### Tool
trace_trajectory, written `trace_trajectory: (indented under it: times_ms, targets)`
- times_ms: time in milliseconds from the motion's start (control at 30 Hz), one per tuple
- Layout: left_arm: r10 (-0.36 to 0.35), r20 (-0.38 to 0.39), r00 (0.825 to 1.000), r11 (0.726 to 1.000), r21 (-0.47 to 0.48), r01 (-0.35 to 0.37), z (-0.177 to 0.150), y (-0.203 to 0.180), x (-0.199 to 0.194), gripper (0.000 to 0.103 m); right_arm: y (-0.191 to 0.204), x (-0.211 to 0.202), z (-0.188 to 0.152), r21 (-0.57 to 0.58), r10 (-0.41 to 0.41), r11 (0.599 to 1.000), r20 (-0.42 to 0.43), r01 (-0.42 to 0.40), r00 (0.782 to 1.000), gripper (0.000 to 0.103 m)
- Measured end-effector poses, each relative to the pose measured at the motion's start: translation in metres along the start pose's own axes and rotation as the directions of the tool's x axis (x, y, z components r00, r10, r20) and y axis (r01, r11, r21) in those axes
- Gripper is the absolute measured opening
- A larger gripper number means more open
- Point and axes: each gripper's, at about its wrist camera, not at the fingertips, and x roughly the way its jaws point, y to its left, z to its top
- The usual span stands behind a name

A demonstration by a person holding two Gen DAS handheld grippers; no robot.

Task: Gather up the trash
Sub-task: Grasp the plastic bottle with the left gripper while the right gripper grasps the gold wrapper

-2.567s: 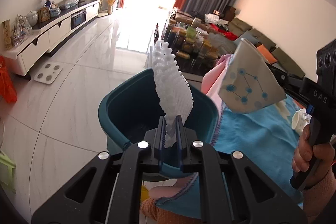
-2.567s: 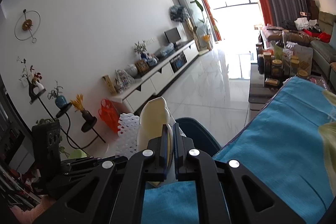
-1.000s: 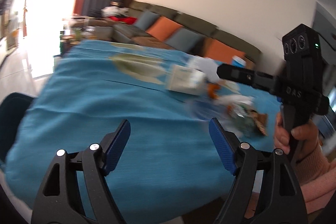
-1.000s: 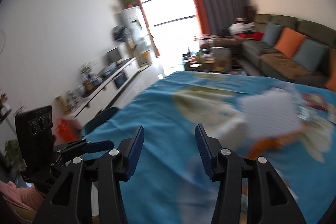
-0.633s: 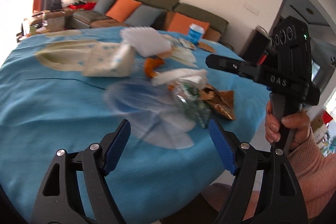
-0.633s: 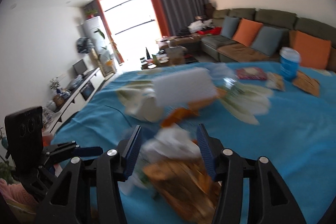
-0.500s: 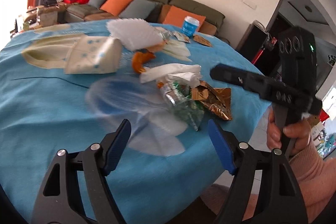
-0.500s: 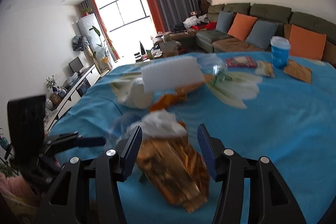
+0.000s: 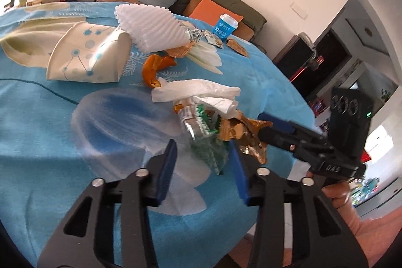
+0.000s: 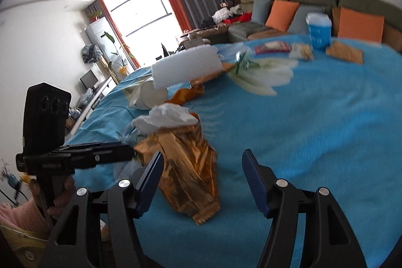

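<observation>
On the blue tablecloth (image 9: 50, 132), both grippers are reaching for the next litter. The right gripper (image 10: 202, 176), jaws just widening and empty, straddles the gold foil wrapper (image 10: 187, 167). The left gripper (image 9: 202, 165), jaws just narrowing but not yet pinching, brackets the clear green-printed wrapper (image 9: 204, 140); next each must close.

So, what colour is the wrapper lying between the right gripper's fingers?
The crinkled foil wrapper is golden brown, shiny; the right wrist view shows it best.

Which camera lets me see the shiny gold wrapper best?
The right wrist view. There the gold wrapper lies big and nearly whole on the blue cloth, just in front. In the left wrist view the gold wrapper is half hidden behind a green packet and tissue.
</observation>
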Motion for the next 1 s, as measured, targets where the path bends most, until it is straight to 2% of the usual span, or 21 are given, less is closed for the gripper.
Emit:
trace_trajectory:
  times_ms: [100,167,233,267,333,433,500,667,800,1000]
  targets:
    - [-0.026,0.003,1.000,1.000,-0.014,0.026,0.000,0.002,-0.001,0.028,-0.003,0.002,-0.006,0.024,0.038,0.999,-0.020,-0.037,0.999,0.053]
    - [-0.034,0.006,0.999,0.999,-0.015,0.034,0.001,0.002,-0.001,0.027,-0.005,0.004,-0.008,0.040,0.068,0.997,-0.032,-0.067,0.997,0.033]
    - [-0.034,0.003,0.999,0.999,-0.015,0.034,0.001,0.002,-0.002,0.027,-0.005,0.005,-0.010,0.048,0.079,0.996,-0.036,-0.077,0.996,0.028]
    - [-0.032,0.003,0.999,0.999,-0.018,0.032,0.001,0.002,-0.002,0.030,-0.004,0.005,-0.010,0.046,0.078,0.996,-0.033,-0.077,0.996,0.026]
    - [-0.013,0.013,1.000,1.000,-0.017,0.013,0.003,0.002,-0.003,0.038,-0.003,0.003,-0.010,0.048,0.085,0.995,-0.026,-0.084,0.996,0.024]
    - [-0.013,0.013,1.000,1.000,-0.025,0.013,0.007,0.004,0.000,0.038,-0.003,0.000,-0.009,0.042,0.086,0.995,-0.016,-0.085,0.996,0.022]
    - [-0.024,0.010,1.000,0.999,-0.027,0.024,0.009,0.004,0.001,0.029,-0.002,-0.003,-0.007,0.039,0.086,0.996,-0.004,-0.086,0.996,0.022]
    - [-0.026,0.016,1.000,0.999,-0.018,0.026,0.010,0.001,0.000,0.025,-0.003,-0.009,-0.002,0.032,0.072,0.997,0.013,-0.072,0.997,0.021]
    - [-0.029,0.023,0.999,0.999,-0.018,0.029,0.007,0.001,-0.008,0.023,-0.005,-0.016,0.003,0.030,0.046,0.998,0.035,-0.047,0.998,0.021]
    - [-0.001,0.063,0.998,1.000,-0.008,0.001,-0.002,0.006,-0.041,0.023,-0.006,-0.025,0.011,0.026,0.037,0.999,0.075,-0.039,0.996,0.021]
